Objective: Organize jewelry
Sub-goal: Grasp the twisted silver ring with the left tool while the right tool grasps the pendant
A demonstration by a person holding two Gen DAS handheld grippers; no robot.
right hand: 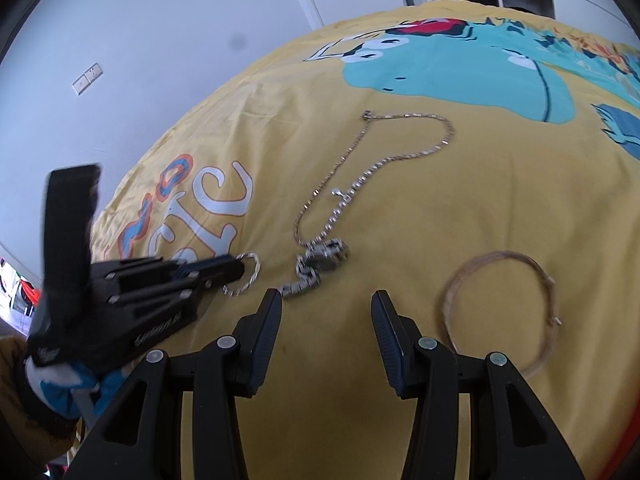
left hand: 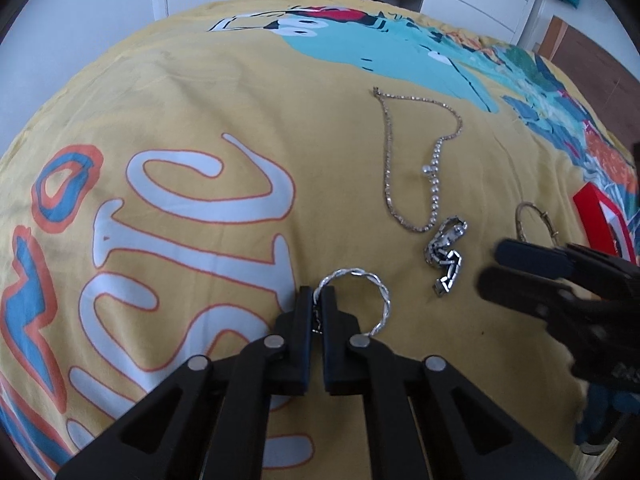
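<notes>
Partly hidden: the twisted silver wire bangle has its near arc tucked behind the left gripper, whose fingers are clamped together on it; in the right wrist view the same bangle shows only as a half loop past the tips of the left gripper. Red-and-white box, far right of the left tongs, is cut off by the lens edge, so contents can't be told. The right gripper has fingers wide apart w/ nothing between them, hovering over the yellow printed bedspread.

Jewelry count: 4 pcs. One long thin gold-tone chain necklace w/ a row of clear stones, laid in a loop ahead of both tongs. One crumpled silver-and-black link bracelet, just ahead-left of the right tongs, touching the necklace's near end. One thin gold hoop bangle, flat, just right of the right tongs. One twisted bangle, held.
</notes>
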